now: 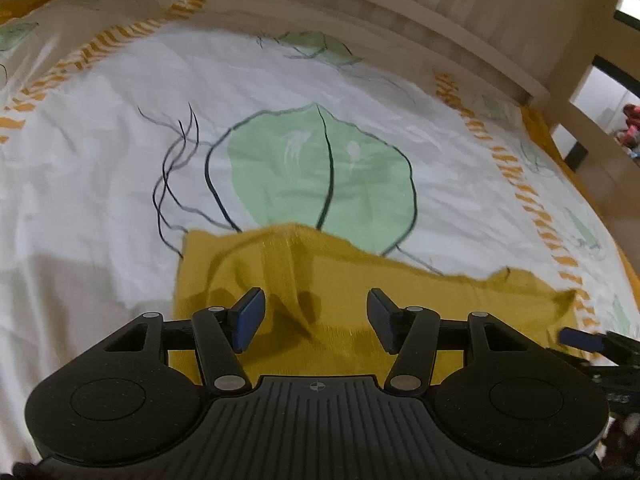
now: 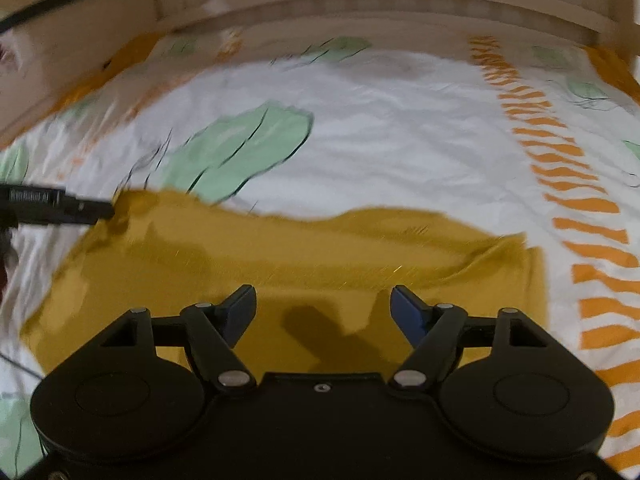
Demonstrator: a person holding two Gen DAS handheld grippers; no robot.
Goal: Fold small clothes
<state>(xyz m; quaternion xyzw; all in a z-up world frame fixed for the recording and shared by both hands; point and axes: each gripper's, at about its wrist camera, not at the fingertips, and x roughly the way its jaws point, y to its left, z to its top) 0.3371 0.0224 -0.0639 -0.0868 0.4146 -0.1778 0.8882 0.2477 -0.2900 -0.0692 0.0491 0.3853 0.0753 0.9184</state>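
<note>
A mustard-yellow garment point(image 1: 344, 276) lies spread on the white bedsheet point(image 1: 100, 200), with a raised crease near its left part. My left gripper point(image 1: 316, 300) hovers over it, open and empty. In the right wrist view the same garment point(image 2: 320, 248) lies flat and wide, with a fold at its right end. My right gripper point(image 2: 323, 298) is open and empty just above it. The right gripper's finger shows at the right edge of the left wrist view point(image 1: 580, 338). The left gripper's finger point(image 2: 60, 204) shows at the left edge of the right wrist view, at the garment's far left corner.
The sheet has green leaf prints point(image 1: 316, 168) and orange striped bands point(image 2: 568, 176). A wooden headboard point(image 1: 400, 4) runs along the far side of the bed. A wooden post point(image 1: 568, 68) stands at the far right corner.
</note>
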